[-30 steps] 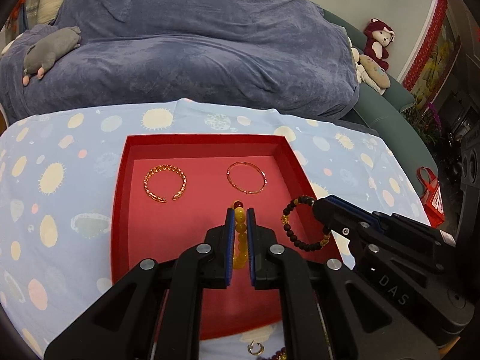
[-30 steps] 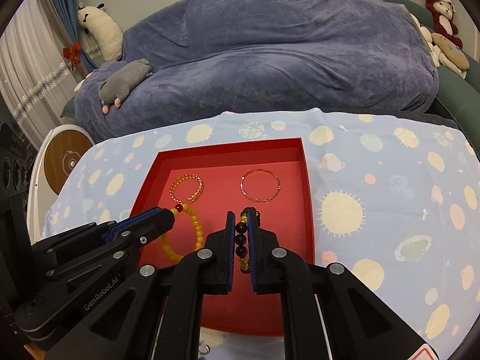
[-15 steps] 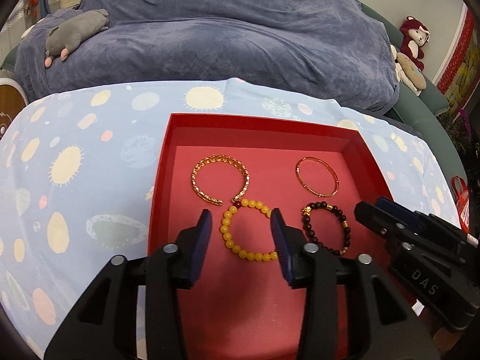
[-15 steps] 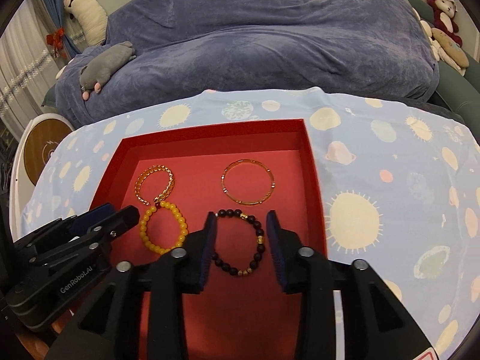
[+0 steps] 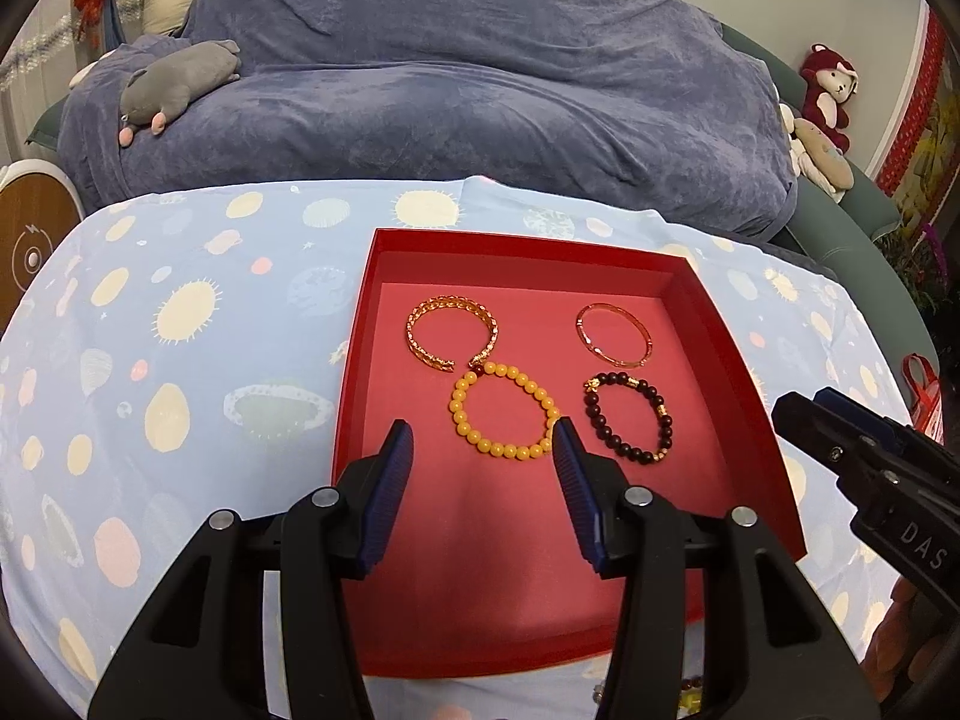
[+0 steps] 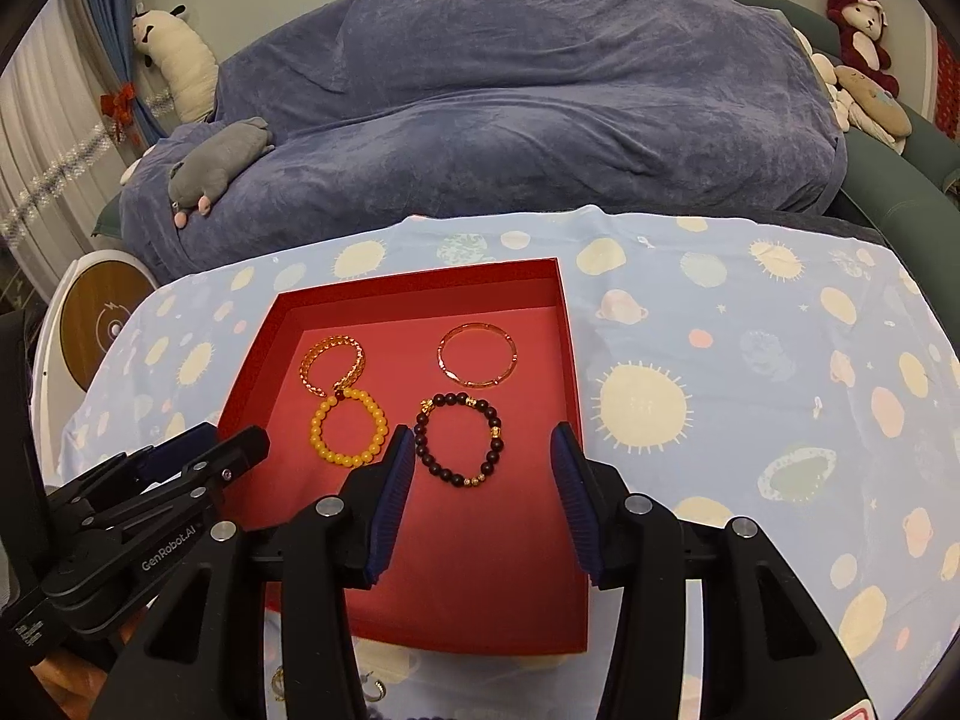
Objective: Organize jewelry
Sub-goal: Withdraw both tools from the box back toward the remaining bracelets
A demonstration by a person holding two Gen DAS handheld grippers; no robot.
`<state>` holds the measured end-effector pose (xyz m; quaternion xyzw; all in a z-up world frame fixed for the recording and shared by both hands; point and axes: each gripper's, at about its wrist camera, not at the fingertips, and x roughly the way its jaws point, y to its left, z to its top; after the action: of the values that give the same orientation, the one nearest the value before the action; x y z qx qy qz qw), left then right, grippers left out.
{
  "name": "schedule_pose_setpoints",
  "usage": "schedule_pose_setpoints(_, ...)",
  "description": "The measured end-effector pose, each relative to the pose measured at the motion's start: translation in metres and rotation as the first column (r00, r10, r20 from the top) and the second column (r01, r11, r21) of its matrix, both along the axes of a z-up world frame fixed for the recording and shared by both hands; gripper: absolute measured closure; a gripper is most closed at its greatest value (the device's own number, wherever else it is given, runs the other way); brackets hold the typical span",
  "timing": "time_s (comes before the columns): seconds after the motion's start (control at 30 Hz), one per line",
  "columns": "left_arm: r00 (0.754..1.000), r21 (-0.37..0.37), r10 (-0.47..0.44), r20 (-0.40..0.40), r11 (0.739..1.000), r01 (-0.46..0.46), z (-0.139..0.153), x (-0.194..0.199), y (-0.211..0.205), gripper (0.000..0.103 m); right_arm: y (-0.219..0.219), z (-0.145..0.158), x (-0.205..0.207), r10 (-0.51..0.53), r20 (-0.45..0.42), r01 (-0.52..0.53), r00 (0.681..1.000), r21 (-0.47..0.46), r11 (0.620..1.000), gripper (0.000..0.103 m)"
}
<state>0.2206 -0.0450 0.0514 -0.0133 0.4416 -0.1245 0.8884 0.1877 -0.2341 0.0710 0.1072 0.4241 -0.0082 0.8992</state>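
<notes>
A red tray (image 5: 744, 372) (image 6: 573, 360) lies on the patterned tablecloth. In it lie a gold chain bangle (image 5: 451, 331) (image 6: 334, 360), a thin gold bangle (image 5: 613, 336) (image 6: 477, 354), a yellow bead bracelet (image 5: 503, 411) (image 6: 348, 427) and a dark bead bracelet (image 5: 629, 418) (image 6: 461, 439). My left gripper (image 5: 483, 450) is open and empty, just this side of the yellow bracelet. My right gripper (image 6: 483, 450) is open and empty, just this side of the dark bracelet. Each gripper shows in the other's view, the right (image 5: 870, 456) and the left (image 6: 198, 462).
More small jewelry (image 6: 372, 687) lies on the cloth in front of the tray, partly hidden by my grippers; it also shows in the left wrist view (image 5: 690, 690). A blue-covered sofa (image 6: 510, 90) with plush toys stands behind the table. A round wooden stool (image 6: 102, 318) stands at left.
Both grippers opened, letting go of the yellow and dark bead bracelets in the tray, then drew back and up. The bracelets now lie flat.
</notes>
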Motion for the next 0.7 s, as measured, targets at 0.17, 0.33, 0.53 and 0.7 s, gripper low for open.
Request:
schedule_pose_setpoints(0.17, 0.999, 0.016, -0.013, 0.032, 1.000, 0.012, 0.013, -0.026, 0.003, 0.057, 0.005, 0.012, -0.025, 0.006, 0.015, -0.006, 1.000, -0.006, 1.000, 0.057)
schedule_pose_setpoints(0.33, 0.999, 0.024, -0.029, 0.044, 0.999, 0.028, 0.021, -0.053, 0.007, 0.057, 0.011, 0.017, -0.053, 0.018, 0.015, -0.018, 1.000, -0.008, 1.000, 0.057)
schedule_pose_setpoints(0.53, 0.999, 0.029, -0.032, 0.039, 0.999, 0.030, 0.022, -0.084, 0.013, 0.056, 0.019, 0.012, -0.091, 0.026, -0.008, -0.026, 1.000, -0.012, 1.000, 0.057)
schedule_pose_setpoints(0.7, 0.999, 0.040, -0.033, 0.015, 0.999, 0.032, 0.009, -0.110, 0.017, 0.055, 0.021, -0.003, -0.122, 0.011, -0.043, -0.011, 0.999, 0.000, 1.000, 0.057)
